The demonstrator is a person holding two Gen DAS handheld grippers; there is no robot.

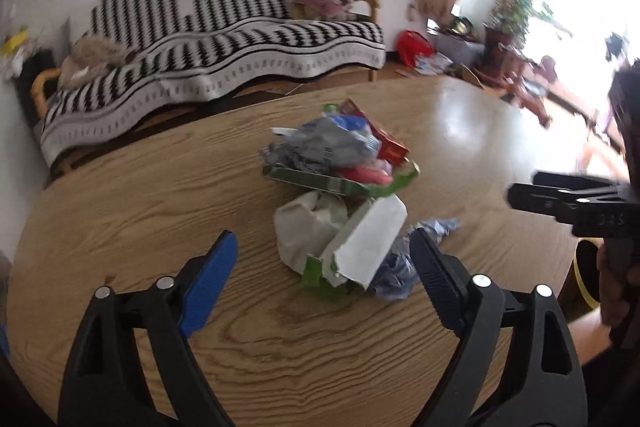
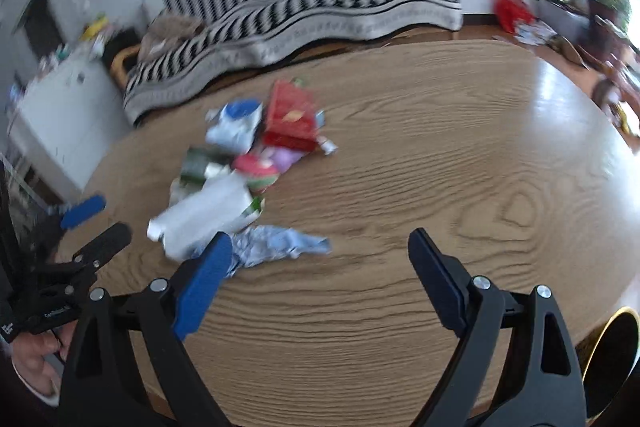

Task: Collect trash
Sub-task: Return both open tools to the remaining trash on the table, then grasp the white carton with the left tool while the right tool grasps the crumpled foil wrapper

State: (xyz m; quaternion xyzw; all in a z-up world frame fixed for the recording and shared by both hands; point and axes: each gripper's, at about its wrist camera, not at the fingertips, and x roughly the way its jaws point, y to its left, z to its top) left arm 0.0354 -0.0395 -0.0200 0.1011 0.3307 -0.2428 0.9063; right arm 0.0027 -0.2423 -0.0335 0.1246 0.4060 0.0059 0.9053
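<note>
Across the back of the room stands a sofa (image 1: 224, 39) under a black-and-white throw, and in front of it the wooden worktop (image 1: 120, 211) fills most of both views. On that worktop, roughly in the middle, sits the trash pile (image 1: 340, 195): a torn white carton (image 1: 368, 243) nearest the grippers, crumpled white paper (image 1: 304, 227) beside it, a green tray (image 1: 320, 181) heaped with grey and pink wrappers, a red box (image 2: 290, 115) at the far end, and a crumpled blue wrapper (image 2: 276, 245) at the near edge.

Nothing has been collected yet, judging by the scene: every piece lies on the worktop. A dark round container with a yellow rim (image 2: 612, 359) shows past the worktop's near right edge; it may be the bin, though that is only a guess.

Both tools are empty. Over the near end of the pile, the left gripper (image 1: 324, 259) is spread wide with the carton framed between its fingers but not pinched. To the right of the pile, the right gripper (image 2: 320, 259) is equally spread over bare wood, its blue finger (image 2: 204, 279) overlapping the blue wrapper in view; contact cannot be told.
</note>
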